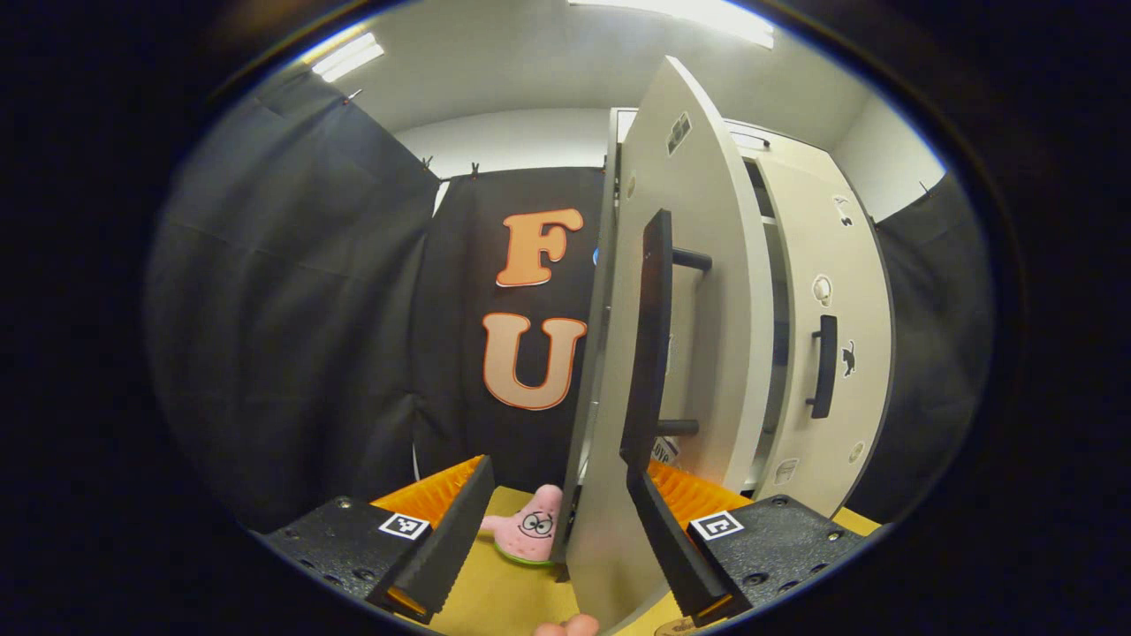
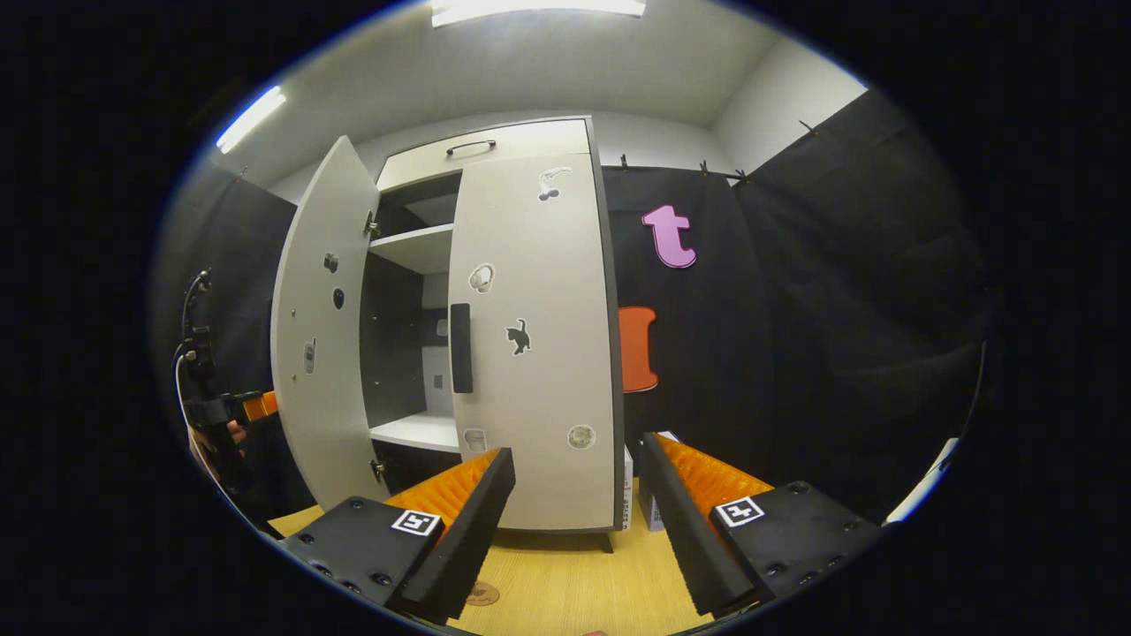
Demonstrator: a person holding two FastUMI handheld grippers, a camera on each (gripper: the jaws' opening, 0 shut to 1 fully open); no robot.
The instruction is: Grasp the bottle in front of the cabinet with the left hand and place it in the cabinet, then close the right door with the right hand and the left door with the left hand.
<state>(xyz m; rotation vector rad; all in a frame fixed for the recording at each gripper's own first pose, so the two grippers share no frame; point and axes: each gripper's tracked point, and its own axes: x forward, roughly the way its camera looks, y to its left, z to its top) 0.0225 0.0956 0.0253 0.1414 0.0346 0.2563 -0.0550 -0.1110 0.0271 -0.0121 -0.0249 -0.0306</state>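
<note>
Both grippers gape, the left gripper (image 1: 552,548) astride the smooth pale left door (image 1: 680,336), centre frame, right door (image 2: 530,353) closed.

Right door (image 2: 530,344) shut; left door (image 2: 320,327) ajar, pale, dark bar handle (image 1: 648,340).

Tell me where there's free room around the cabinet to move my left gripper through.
Free: the gap between the open left door and the closed right door, and the bare yellow tabletop before the cabinet. Crowded: the left gripper straddles that door's edge, with a pink star plush beside it.
</note>
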